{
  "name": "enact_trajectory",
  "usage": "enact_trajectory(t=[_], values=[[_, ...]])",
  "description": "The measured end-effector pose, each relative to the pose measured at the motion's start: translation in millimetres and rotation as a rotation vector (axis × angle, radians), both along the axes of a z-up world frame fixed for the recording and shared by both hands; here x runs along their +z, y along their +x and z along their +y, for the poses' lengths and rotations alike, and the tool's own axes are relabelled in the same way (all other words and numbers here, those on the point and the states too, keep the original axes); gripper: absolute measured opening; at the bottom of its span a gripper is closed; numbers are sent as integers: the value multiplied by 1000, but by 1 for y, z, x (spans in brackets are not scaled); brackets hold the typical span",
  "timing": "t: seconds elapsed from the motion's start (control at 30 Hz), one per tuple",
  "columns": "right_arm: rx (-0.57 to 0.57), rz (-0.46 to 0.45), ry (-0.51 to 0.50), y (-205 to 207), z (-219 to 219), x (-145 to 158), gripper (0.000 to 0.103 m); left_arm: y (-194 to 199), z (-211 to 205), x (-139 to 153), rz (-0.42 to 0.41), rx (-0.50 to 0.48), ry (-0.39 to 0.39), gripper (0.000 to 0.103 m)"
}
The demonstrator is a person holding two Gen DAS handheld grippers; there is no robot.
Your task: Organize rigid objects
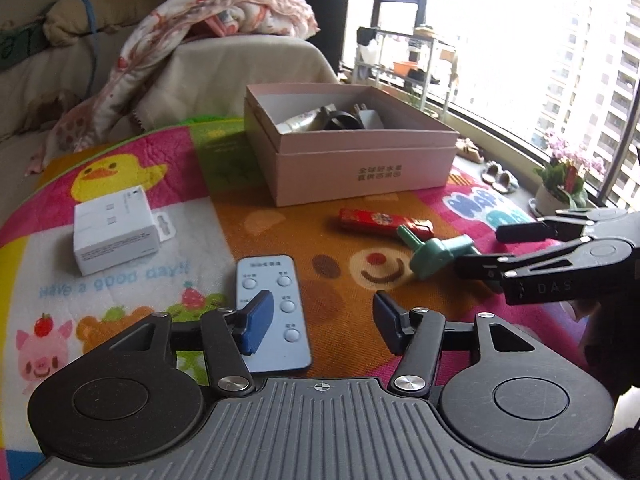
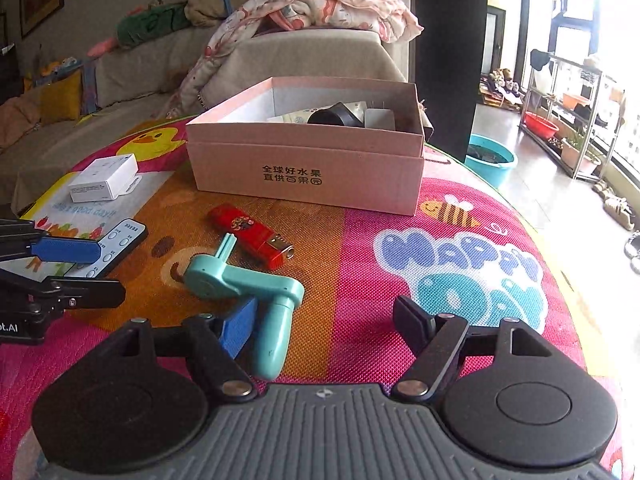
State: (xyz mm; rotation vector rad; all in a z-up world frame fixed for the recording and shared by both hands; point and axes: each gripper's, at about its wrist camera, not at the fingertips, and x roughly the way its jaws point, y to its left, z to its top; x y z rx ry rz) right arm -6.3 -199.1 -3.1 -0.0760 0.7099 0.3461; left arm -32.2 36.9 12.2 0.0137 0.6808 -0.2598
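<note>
Pink cardboard box (image 2: 308, 176) sits open at 12 o'clock on a round bench covered by a bright cartoon play mat (image 2: 460, 240). Inside it: a black ring-shaped object (image 2: 336, 117), a white plug adapter (image 1: 370, 120) and a pale tube (image 1: 304, 120), all toward the far side.

Loose on the mat, near side of the box:
- red lighter-shaped item (image 2: 250, 234), lying flat, just in front of the box at 11 o'clock in the right wrist view
- teal handheld device (image 2: 244, 284) with a bent handle, just beside the red item, its handle reaching toward the right tongs
- grey-blue remote control (image 1: 274, 312), face up, at 10 o'clock in the left wrist view
- small white box (image 1: 114, 232), well apart at the far left, beside the yellow duck print (image 1: 108, 174).

Left tongs (image 1: 318, 324): jaws spread, nothing between the pads; the left pad hangs over the remote, contact not clear.

Right tongs (image 2: 324, 328): jaws spread wide; the teal handle lies just beside the blue left pad, not pinched.

Behind the bench: a sofa (image 2: 132, 72) draped with a pink patterned blanket (image 2: 320, 12).
</note>
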Motion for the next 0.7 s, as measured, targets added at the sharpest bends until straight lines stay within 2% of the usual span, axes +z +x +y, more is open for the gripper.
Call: enact_trajectory(t=[0.07,0.17,0.23,0.3,0.33,0.37,0.4,0.7], values=[[1,1,1,0,1,0,76,2,5,2,-14,56,29,59],[5,1,0,0,2,0,78,8,13,-2,25,91,16,59],[6,1,-1,0,2,0,78,9,15,-6,43,90,3,60],[6,2,-1,0,2,0,79,8,13,-7,25,85,8,59],[6,1,-1,0,2,0,79,7,12,-7,20,80,2,56],[6,2,-1,0,2,0,79,7,13,-8,15,77,-6,48],[7,2,-1,0,2,1,79,6,13,-9,13,74,-15,44],[-89,-17,-26,6,-6,10,79,0,14,-14,-29,76,-37,44]])
